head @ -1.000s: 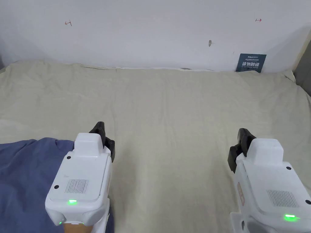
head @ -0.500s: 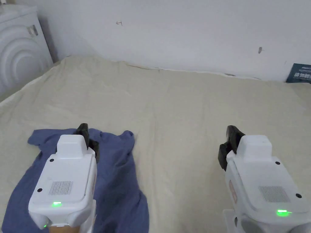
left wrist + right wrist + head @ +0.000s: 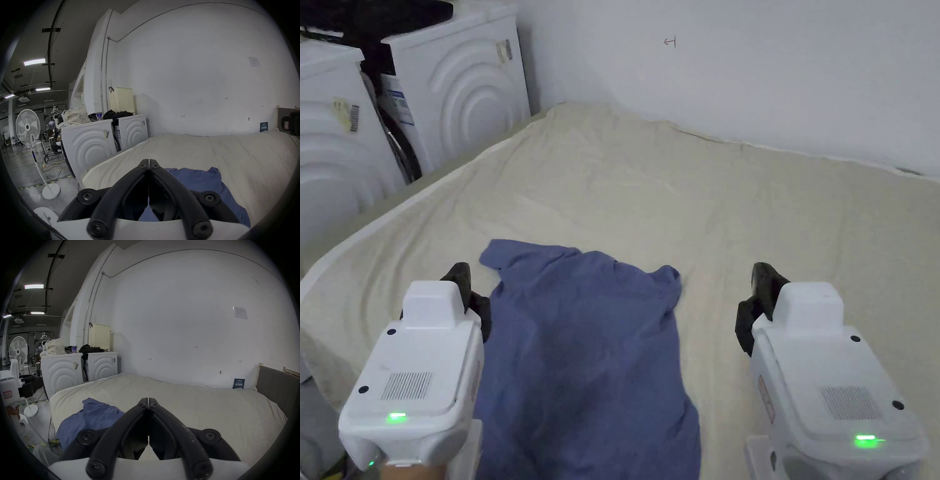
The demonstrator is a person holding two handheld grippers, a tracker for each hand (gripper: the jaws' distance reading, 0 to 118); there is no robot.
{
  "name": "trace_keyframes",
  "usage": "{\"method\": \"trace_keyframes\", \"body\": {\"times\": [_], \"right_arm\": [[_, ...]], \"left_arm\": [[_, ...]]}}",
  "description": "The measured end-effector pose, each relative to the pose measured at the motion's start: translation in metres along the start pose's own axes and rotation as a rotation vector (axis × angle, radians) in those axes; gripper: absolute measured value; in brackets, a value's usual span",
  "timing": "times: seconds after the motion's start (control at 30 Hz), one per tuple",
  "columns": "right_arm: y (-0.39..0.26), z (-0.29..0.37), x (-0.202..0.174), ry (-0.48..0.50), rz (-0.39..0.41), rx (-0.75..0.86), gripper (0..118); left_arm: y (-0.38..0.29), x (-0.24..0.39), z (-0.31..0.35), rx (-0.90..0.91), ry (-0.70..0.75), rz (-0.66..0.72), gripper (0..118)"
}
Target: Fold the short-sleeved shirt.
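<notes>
Plain blue shirt on cream sheet; white washers.

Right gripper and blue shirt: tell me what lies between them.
Bare cream bedsheet only. In the head view that strip separates the right gripper from the blue shirt, with nothing lying on it.

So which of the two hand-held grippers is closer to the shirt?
The left hand-held gripper, by the shirt's left edge. The right hand-held gripper hangs over bare sheet, apart from the shirt's right edge.
</notes>
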State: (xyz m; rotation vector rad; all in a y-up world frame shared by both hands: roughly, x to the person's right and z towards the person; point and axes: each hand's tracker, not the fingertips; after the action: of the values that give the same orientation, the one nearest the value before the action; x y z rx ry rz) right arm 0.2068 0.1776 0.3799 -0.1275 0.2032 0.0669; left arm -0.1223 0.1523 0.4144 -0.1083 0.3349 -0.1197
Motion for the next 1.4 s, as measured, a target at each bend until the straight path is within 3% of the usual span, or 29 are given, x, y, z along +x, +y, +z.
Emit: {"method": "trace_keyframes", "body": {"times": [0.27,0.37,0.43,0.5,0.53,0.57,0.77,0.87,0.93,1.0,1.1,1.2,1.4], "right_arm": [[-0.005,-0.002,0.008,0.001,0.014,-0.024,1],[-0.008,-0.001,0.02,-0.031,0.017,-0.037,1],[-0.011,0.0,0.03,-0.061,0.012,-0.048,1],[-0.015,0.001,0.041,-0.089,0.009,-0.061,1],[-0.017,0.001,0.046,-0.114,0.007,-0.071,1],[-0.018,0.002,0.05,-0.131,0.004,-0.079,1],[-0.029,0.005,0.079,-0.202,-0.015,-0.119,1],[-0.033,0.008,0.09,-0.232,-0.005,-0.132,1],[-0.036,0.009,0.098,-0.251,-0.007,-0.146,1],[-0.038,0.011,0.105,-0.264,-0.016,-0.154,1],[-0.039,0.015,0.112,-0.278,-0.033,-0.158,1],[-0.038,0.02,0.116,-0.286,-0.054,-0.151,1],[-0.032,0.037,0.122,-0.283,-0.062,-0.119,1]], "left_arm": [[-0.009,0.01,-0.051,-0.311,-0.156,0.104,1],[-0.021,0.022,-0.093,-0.451,-0.224,0.097,11],[-0.029,0.037,-0.114,-0.544,-0.275,0.087,42],[-0.041,0.054,-0.135,-0.625,-0.295,0.068,96],[-0.048,0.063,-0.145,-0.668,-0.284,0.057,112],[-0.048,0.073,-0.145,-0.701,-0.269,0.057,118],[-0.108,0.107,-0.198,-0.9,-0.218,0.049,113],[-0.134,0.119,-0.2,-0.997,-0.193,-0.006,99],[-0.133,0.117,-0.191,-0.909,-0.173,0.043,94],[-0.119,0.121,-0.174,-0.927,-0.195,0.044,73],[-0.112,0.125,-0.163,-0.874,-0.214,0.0,57],[-0.107,0.12,-0.159,-0.866,-0.22,0.001,6],[-0.083,0.094,-0.152,-0.761,-0.292,0.174,6]]}}
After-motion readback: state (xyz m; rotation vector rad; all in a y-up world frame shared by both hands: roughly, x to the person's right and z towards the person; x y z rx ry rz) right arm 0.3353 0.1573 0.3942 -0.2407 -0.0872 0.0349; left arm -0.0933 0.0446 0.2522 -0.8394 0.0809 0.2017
